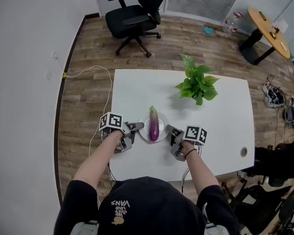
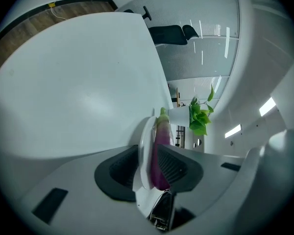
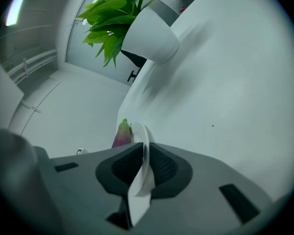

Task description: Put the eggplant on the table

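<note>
A purple eggplant (image 1: 154, 124) with a green stem lies on a small white plate (image 1: 161, 136) near the front of the white table (image 1: 220, 126). The left gripper (image 1: 138, 127) is at the plate's left rim. In the left gripper view its jaws stand apart around the plate's rim (image 2: 146, 131), with the eggplant (image 2: 160, 151) just beyond; the left gripper (image 2: 148, 153) is open. The right gripper (image 1: 169, 130) is at the plate's right rim. In the right gripper view the right gripper (image 3: 146, 151) is shut on the plate's thin edge (image 3: 138, 131), and the eggplant (image 3: 121, 135) peeks out behind it.
A potted green plant (image 1: 197, 84) in a white pot (image 3: 149, 35) stands behind the plate, toward the table's right. A black office chair (image 1: 134, 16) and a round wooden table (image 1: 269, 26) stand on the wooden floor beyond. A white cable (image 1: 100, 106) runs along the table's left side.
</note>
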### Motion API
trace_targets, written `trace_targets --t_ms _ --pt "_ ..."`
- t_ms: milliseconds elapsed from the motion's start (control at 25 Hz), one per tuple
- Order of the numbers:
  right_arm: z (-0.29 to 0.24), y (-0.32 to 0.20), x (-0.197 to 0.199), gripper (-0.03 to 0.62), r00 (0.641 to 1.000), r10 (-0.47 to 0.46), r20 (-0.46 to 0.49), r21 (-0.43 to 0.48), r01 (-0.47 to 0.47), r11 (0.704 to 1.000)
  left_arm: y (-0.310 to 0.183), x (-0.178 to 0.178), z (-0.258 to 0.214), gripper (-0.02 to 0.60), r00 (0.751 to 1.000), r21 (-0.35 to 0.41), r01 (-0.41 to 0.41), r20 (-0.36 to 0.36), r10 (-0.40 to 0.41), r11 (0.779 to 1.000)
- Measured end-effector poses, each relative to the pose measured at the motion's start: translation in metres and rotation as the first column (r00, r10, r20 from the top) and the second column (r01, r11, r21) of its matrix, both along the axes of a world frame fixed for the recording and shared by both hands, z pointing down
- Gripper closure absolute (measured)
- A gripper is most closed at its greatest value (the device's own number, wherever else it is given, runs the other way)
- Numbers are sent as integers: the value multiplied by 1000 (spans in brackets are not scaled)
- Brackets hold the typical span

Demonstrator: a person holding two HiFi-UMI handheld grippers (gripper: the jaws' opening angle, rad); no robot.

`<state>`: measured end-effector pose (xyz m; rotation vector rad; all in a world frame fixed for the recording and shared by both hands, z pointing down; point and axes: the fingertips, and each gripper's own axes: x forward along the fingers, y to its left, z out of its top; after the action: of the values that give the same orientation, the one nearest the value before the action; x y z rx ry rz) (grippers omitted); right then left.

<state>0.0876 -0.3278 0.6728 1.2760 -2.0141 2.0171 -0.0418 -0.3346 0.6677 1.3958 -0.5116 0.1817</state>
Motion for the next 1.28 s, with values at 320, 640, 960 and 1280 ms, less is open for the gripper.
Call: trace_targets --t_ms 320,640,960,1280 --pt "-9 6 9 476 998 -16 -54 11 17 1000 6 -13 -7 399 999 12 24 28 -24 1000" --pt "-26 12 13 476 996 -18 -91 101 27 995 4 -24 -31 387 996 234 12 88 -34 972" --pt "-79 11 2 524 985 0 -172 383 67 921 7 -11 -86 455 991 588 -5 114 -77 809" --pt "-125 31 -6 572 949 0 -315 542 180 821 28 -9 -126 571 965 799 -111 228 -128 592"
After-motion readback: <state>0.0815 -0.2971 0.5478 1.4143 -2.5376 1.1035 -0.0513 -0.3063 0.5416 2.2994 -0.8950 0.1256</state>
